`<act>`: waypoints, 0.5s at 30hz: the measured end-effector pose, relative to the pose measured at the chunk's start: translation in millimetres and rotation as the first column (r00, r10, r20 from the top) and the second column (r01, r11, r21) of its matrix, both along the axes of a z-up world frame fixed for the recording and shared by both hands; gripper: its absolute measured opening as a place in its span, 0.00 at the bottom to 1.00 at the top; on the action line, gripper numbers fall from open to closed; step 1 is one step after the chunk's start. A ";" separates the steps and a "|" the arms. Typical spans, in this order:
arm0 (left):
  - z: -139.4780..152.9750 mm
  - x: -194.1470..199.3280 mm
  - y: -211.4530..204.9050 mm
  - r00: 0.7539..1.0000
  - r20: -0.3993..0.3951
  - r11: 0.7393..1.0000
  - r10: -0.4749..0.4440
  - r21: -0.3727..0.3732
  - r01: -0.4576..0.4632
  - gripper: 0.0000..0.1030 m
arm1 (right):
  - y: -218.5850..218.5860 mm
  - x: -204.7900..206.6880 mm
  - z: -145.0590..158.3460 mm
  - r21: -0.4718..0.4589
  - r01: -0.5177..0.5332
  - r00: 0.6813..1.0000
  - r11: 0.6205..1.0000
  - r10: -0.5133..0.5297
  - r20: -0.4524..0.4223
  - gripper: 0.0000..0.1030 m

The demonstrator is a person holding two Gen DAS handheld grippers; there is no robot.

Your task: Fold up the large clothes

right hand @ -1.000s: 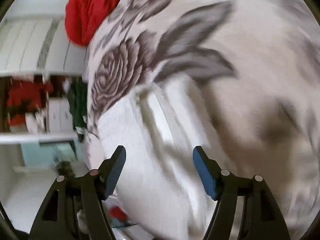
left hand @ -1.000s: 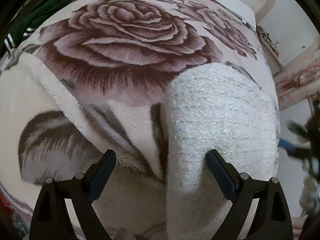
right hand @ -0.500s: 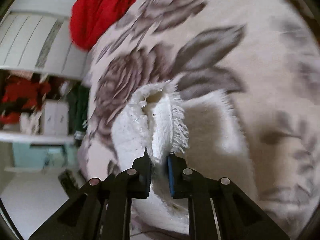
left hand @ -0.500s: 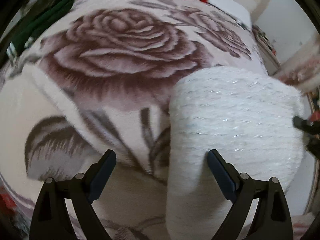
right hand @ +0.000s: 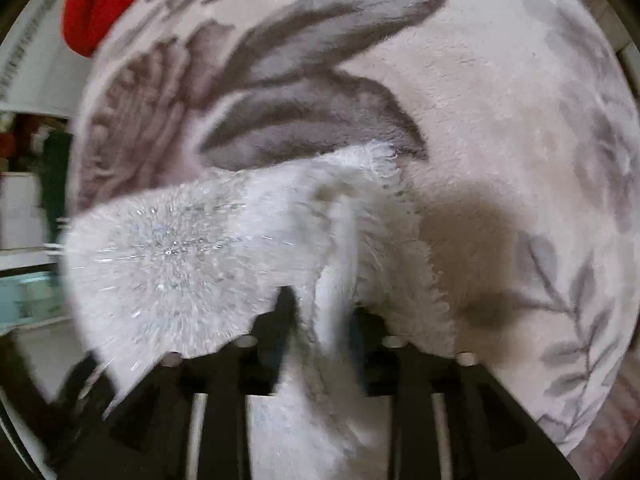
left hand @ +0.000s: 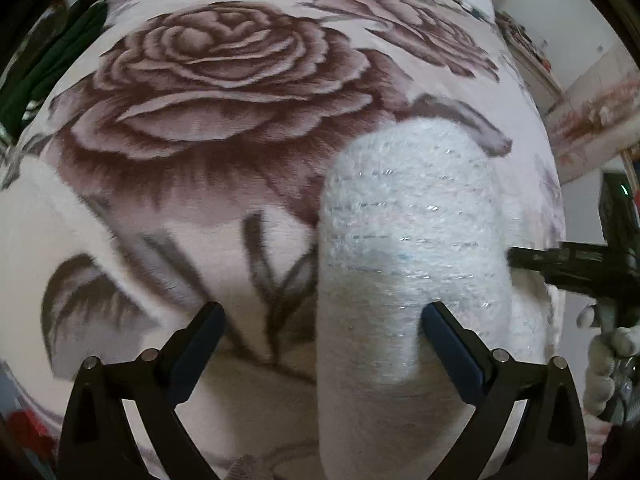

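A white fuzzy garment (left hand: 408,240) with glittery threads lies folded in a long strip on a rose-print blanket (left hand: 224,80). My left gripper (left hand: 324,340) hovers over its near end, wide open and still opening. The garment's left edge runs between the fingers, and nothing is gripped. In the right wrist view the same garment (right hand: 180,248) bunches up between the jaws of my right gripper (right hand: 324,312). Those jaws are opening, with a fold of fabric loose in the gap. The right gripper (left hand: 568,264) also shows at the garment's right edge in the left wrist view.
The blanket (right hand: 480,100) covers a bed. A red cloth (right hand: 100,4) lies at its far end and a dark green garment (left hand: 60,60) at the far left. Shelves and room clutter stand beyond the bed's edges.
Half a second ago the right gripper was shut on the garment's fringed edge; now its jaws stand apart. The garment's right side has been folded inward, so it looks narrower. The left jaws widened slightly.
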State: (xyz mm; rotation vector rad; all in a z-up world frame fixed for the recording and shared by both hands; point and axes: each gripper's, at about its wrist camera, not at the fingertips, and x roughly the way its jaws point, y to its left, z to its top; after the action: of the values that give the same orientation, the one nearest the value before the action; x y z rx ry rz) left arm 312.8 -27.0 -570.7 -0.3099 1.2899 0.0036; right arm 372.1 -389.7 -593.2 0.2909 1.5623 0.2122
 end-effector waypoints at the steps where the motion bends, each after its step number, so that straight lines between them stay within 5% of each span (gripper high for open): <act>1: 5.9 -4.8 7.3 1.000 0.010 1.000 0.016 -0.026 -0.016 1.00 | -13.6 -3.4 8.9 0.057 0.013 1.000 0.998 -0.013 0.004 0.62; 3: 11.9 -12.2 16.1 0.999 0.021 0.997 0.036 -0.072 -0.035 1.00 | -29.8 -12.9 21.0 0.144 0.023 1.000 0.989 -0.026 0.017 0.78; 5: 5.8 -16.1 16.7 0.999 0.012 0.992 0.035 -0.124 -0.033 1.00 | -33.7 -19.8 15.9 0.162 -0.007 1.000 0.987 0.003 0.025 0.83; 8: -15.7 -13.4 2.9 0.999 -0.035 0.978 0.005 -0.210 -0.013 1.00 | -24.2 -26.1 -28.7 0.187 -0.096 0.994 0.978 0.105 -0.037 0.84; 10: -32.3 -10.4 -5.6 0.999 -0.046 0.959 -0.008 -0.283 -0.006 1.00 | -31.7 -27.9 -57.1 0.229 -0.093 0.991 0.969 0.113 -0.076 1.00; 11: -41.1 -8.0 -8.1 0.999 -0.048 0.956 -0.019 -0.294 0.004 1.00 | -39.0 -27.3 -68.8 0.256 -0.084 0.991 0.963 0.108 -0.081 1.00; 15: -66.9 0.5 2.7 0.999 -0.045 0.886 -0.001 -0.464 -0.019 0.99 | -59.7 -22.1 -98.9 0.447 0.001 0.983 0.894 0.081 -0.165 1.00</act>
State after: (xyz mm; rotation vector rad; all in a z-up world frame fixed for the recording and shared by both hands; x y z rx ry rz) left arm 313.3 -24.3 -637.6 -0.7319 1.3234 -0.2982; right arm 350.1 -449.3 -692.1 0.6537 1.6877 0.5966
